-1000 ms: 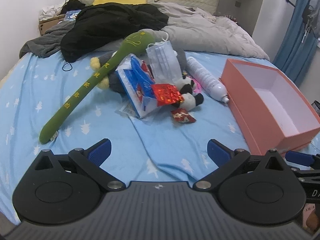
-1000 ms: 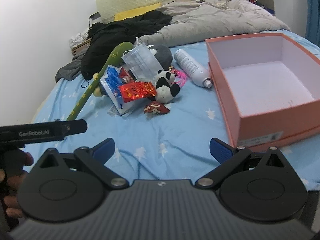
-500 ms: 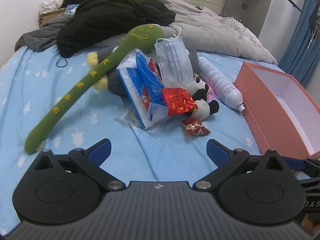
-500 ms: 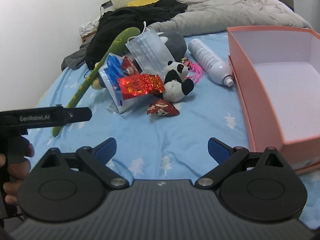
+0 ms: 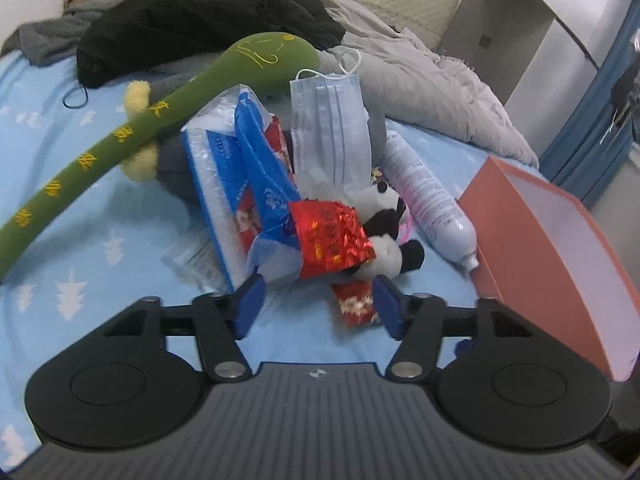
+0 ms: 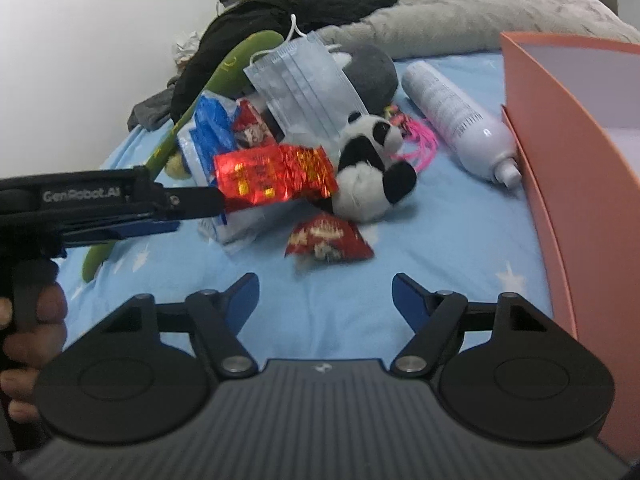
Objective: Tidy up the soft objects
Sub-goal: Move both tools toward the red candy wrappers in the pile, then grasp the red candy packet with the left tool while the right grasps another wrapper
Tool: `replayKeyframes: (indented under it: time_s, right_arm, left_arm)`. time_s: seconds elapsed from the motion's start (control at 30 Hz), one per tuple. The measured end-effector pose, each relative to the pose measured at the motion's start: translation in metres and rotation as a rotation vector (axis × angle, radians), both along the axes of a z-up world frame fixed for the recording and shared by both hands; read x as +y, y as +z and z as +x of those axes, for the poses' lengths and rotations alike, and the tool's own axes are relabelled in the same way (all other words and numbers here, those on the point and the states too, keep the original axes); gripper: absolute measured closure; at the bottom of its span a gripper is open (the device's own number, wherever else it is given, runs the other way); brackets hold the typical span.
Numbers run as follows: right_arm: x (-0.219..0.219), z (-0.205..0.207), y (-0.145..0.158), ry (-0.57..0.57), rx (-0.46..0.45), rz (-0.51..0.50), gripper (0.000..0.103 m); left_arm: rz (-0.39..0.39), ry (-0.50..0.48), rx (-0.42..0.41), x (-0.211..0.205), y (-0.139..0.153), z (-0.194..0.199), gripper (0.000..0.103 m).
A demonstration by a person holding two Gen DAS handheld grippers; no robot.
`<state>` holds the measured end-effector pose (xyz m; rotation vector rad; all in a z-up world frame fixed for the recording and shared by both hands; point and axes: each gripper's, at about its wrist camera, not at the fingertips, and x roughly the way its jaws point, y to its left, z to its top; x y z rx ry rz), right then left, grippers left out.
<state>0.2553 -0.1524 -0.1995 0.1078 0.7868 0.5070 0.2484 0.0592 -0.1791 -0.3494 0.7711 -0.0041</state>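
Note:
A pile lies on the blue bed sheet: a long green plush, a panda plush, a pack of face masks, a blue-white tissue pack and a red foil packet. My left gripper sits low at the pile's near edge with its jaws closing. A small red snack packet lies partly between its tips, and the pads are not pressing on it. My right gripper hangs just short of that packet, its jaws closing with nothing between them.
An open pink box stands at the right, with a white spray bottle lying against its corner. Black clothes and a grey quilt are heaped behind the pile. A hand holds the left gripper's handle.
Both grippers have come forward and down toward the pile, which now looms larger. The jaws of both have narrowed, the left more than the right.

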Motion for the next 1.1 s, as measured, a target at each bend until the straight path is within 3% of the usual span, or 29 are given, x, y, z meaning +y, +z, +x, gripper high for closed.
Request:
replayKeyframes:
  time_s: [0.13,0.47,0.53,0.73,0.77,1.1]
  right_arm:
    - [0.007,0.017,-0.009,0.007,-0.015,0.0,0.027]
    - [0.027,0.05,-0.03,0.05,0.007,0.004,0.027]
    - [0.03,0.055,-0.035,0.05,0.035,-0.013,0.027]
    - [0.034,0.051,-0.037,0.071,0.035,-0.04,0.057]
    - [0.034,0.051,-0.036,0.065,0.039,-0.047,0.071]
    - [0.017,0.023,-0.019,0.029,0.037,-0.063,0.074]
  left_arm:
    - [-0.031,0.002,0.012,0.004,-0.011,0.018,0.061]
    - [-0.105,0.018,0.012,0.012,-0.023,0.036,0.079]
    - [-0.102,0.018,0.004,0.011,-0.023,0.038,0.092]
    - [-0.113,0.007,-0.023,0.005,-0.019,0.032,0.1]
    - [-0.112,0.004,-0.03,0.003,-0.017,0.03,0.1]
    - [-0.115,0.005,-0.048,-0.006,-0.004,-0.011,0.102]
